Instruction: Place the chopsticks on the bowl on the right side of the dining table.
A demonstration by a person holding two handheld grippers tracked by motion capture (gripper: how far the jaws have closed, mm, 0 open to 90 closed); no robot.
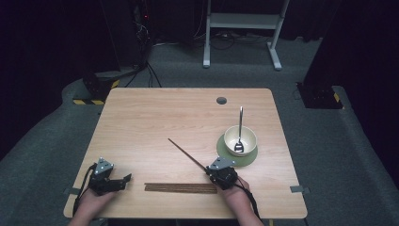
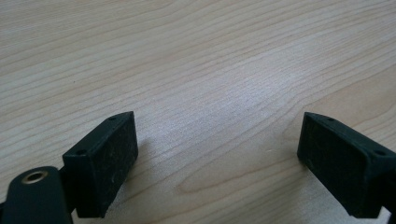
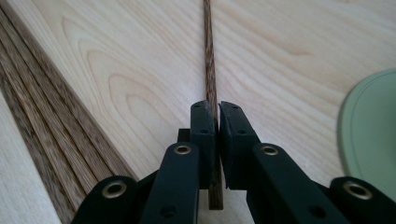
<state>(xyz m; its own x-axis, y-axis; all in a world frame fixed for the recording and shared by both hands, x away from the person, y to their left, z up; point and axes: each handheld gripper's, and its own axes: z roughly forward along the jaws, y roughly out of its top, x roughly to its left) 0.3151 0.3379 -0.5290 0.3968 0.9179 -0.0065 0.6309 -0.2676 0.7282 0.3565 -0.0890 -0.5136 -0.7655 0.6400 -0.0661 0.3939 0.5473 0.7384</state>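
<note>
Dark wood, a single chopstick is pinched near its butt end by the right gripper, jaws clamped on it, its tip angling away from the bowl, probably lifted from the chopstick row nearby. Far from the bowl, the left gripper rests, jaws apart, empty.

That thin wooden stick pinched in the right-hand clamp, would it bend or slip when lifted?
The chopstick looks straight and rigid, so probably stiff and light. The right gripper holds it near one end, so the long free end may droop or pivot.
</note>
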